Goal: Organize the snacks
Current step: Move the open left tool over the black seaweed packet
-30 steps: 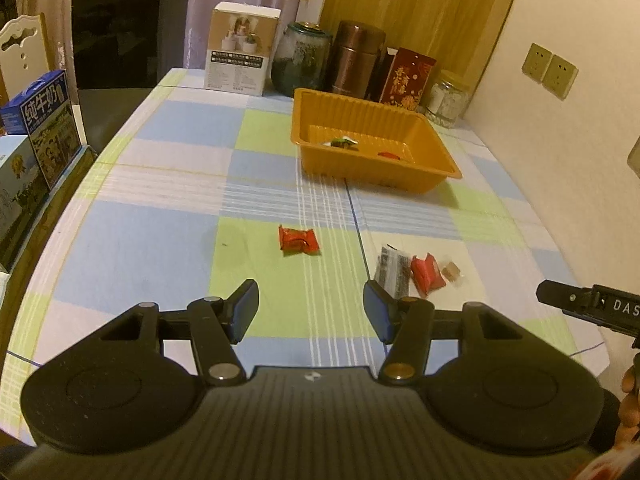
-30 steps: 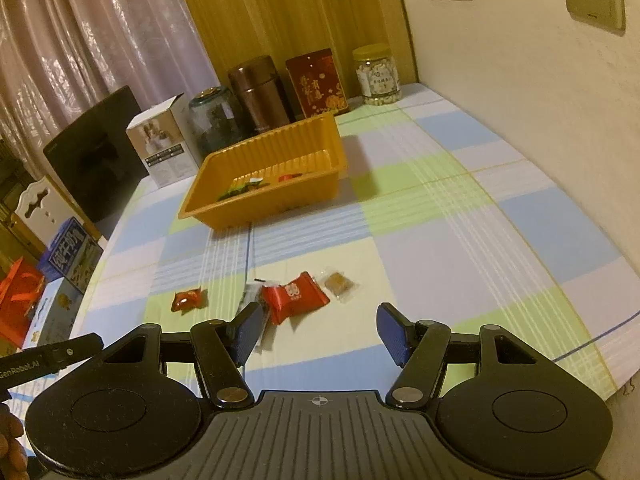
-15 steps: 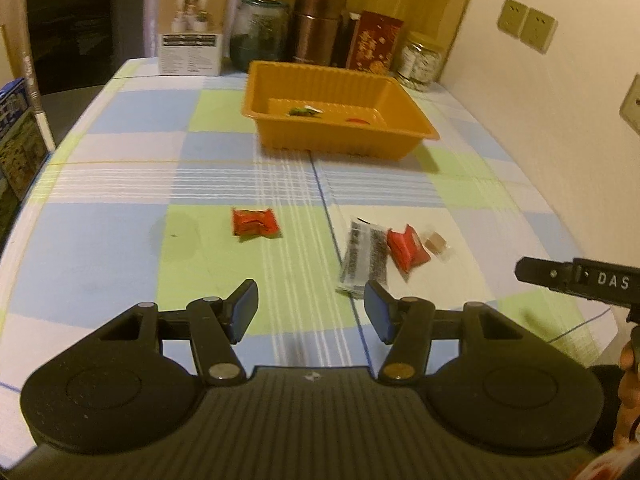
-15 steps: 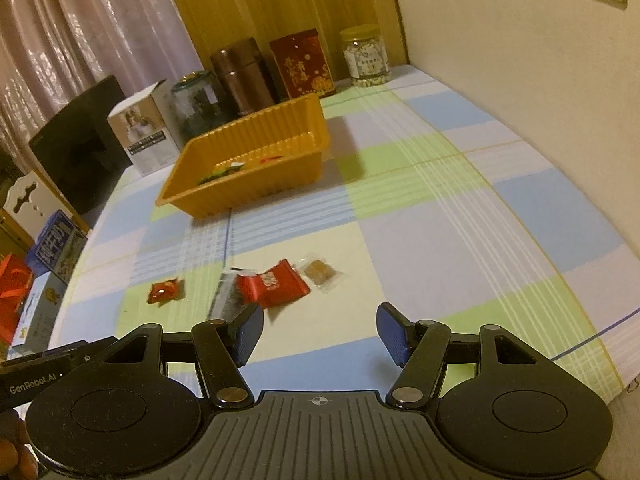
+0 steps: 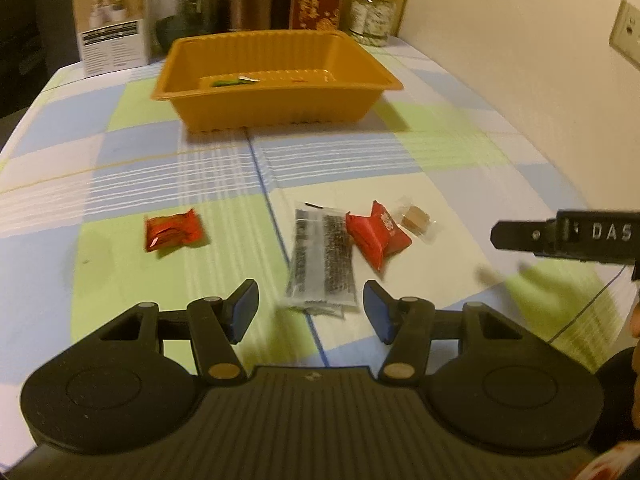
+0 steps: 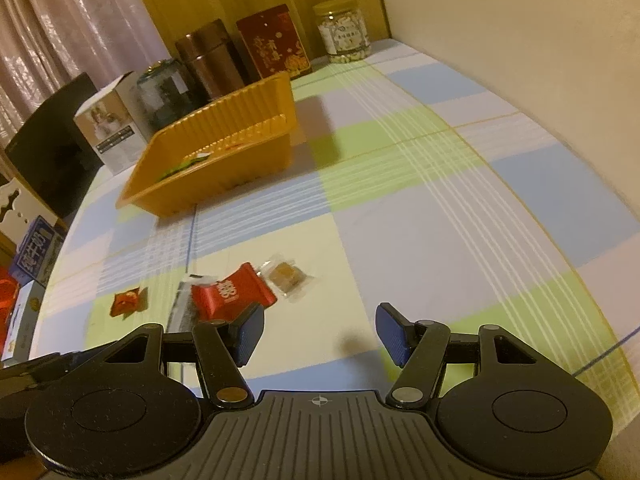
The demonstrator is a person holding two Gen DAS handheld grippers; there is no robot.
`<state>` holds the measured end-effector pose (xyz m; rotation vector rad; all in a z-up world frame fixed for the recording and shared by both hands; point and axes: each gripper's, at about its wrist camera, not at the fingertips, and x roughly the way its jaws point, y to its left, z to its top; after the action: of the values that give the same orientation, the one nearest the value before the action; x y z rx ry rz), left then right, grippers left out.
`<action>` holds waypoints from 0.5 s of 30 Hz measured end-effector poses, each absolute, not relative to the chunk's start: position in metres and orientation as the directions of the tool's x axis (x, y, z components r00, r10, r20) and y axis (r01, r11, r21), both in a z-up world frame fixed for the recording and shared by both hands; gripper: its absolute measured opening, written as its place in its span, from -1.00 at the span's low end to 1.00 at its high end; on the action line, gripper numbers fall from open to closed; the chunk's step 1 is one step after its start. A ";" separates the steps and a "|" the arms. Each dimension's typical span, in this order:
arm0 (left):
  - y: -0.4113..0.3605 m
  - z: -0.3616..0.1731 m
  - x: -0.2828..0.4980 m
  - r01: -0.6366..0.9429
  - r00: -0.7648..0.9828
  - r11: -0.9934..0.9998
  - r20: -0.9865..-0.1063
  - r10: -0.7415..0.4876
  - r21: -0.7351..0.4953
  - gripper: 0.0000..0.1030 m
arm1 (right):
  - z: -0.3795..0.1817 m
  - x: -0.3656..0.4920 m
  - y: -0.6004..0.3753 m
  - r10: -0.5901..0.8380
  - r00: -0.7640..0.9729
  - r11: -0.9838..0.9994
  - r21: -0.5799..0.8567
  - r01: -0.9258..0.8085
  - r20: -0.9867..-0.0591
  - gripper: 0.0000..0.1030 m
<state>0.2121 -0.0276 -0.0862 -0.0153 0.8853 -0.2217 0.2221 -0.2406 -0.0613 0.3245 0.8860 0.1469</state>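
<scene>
Your left gripper [image 5: 310,306] hangs over the checked tablecloth [image 5: 120,168] with its jaws spread wide and nothing between them; the long clear packet with dark print [image 5: 322,266] lies just ahead of the gap. Your right gripper [image 6: 318,334] is likewise wide open and empty, low over the cloth, to the right of that same packet.

Take the orange tray [image 5: 276,50] as your mark. It holds a green-and-white wrapper [image 5: 234,81] and a small red piece that is too small to make out. Well in front of the tray, the dark-print packet touches a red pillow pack [image 5: 378,236], and a small clear-wrapped brown square [image 5: 416,220] sits just beside the red pack. A red-orange wrapped candy [image 5: 174,234] lies apart, to the left of the group. Behind the tray stand a white box [image 5: 114,20], jars and tins.
</scene>
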 end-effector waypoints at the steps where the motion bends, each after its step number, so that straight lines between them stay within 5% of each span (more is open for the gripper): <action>1: -0.029 -0.089 0.215 0.190 0.609 0.977 -0.768 -0.197 -0.100 0.05 | -0.062 0.225 -0.240 0.261 0.626 0.941 0.337 0.003 -0.735 0.17; 15: -0.038 -0.111 0.251 0.244 0.588 0.967 -0.783 -0.202 -0.066 -0.05 | -0.089 0.270 -0.228 0.297 0.547 0.951 0.294 -0.096 -0.782 0.13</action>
<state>0.2506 -0.0376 -0.1106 0.0498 0.9052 -0.2601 0.2698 -0.2278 -0.0893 0.2272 0.9659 0.2352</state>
